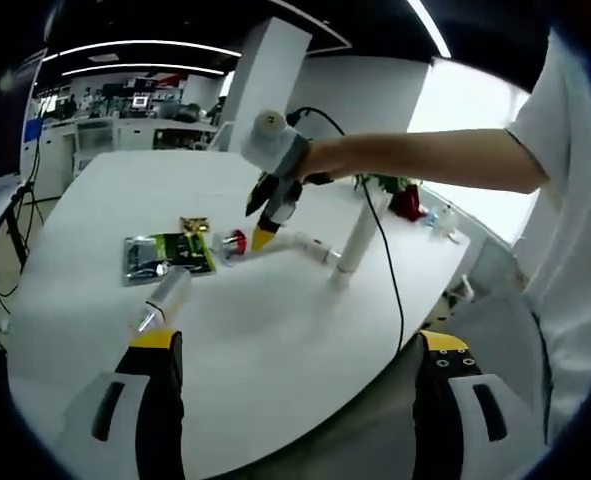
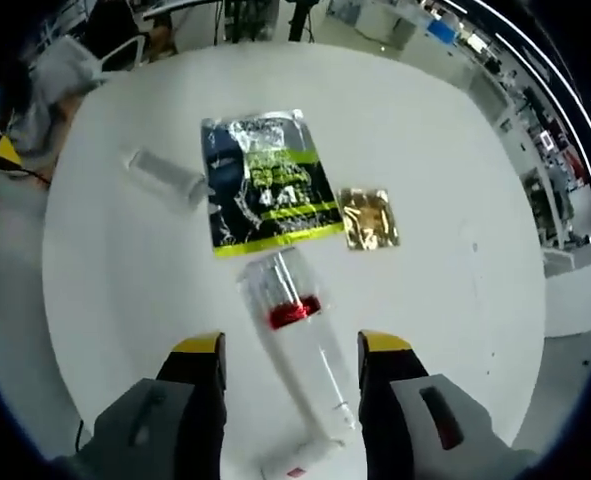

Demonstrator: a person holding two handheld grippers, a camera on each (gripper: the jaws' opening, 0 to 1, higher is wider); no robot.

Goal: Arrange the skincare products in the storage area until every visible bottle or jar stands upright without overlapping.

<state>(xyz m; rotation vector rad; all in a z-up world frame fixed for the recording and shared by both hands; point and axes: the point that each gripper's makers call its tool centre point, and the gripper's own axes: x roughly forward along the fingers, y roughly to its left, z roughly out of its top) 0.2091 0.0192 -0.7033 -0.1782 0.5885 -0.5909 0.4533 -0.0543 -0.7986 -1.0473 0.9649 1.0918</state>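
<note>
- Clear plastic bottle with a red band [image 2: 293, 330] lies flat on the round white tabletop [image 2: 455, 150], between the right gripper [image 2: 291, 365] fingers but not touching them; fingers spread wide, holding nothing.
- Just beyond it: dark foil sachet with green-yellow print [image 2: 265, 185], lying flat; small gold foil packet [image 2: 368, 217] beside it.
- Pale frosted tube [image 2: 165, 178] lies on its side, apart from the sachet.
- In the left gripper view, a white tube [image 1: 357, 240] stands upright on its cap near the tabletop edge.
- Left gripper [image 1: 300, 355]: fingers wide apart, empty, low over the tabletop edge.
- A person's bare arm [image 1: 425, 158] reaches over the tabletop.
</note>
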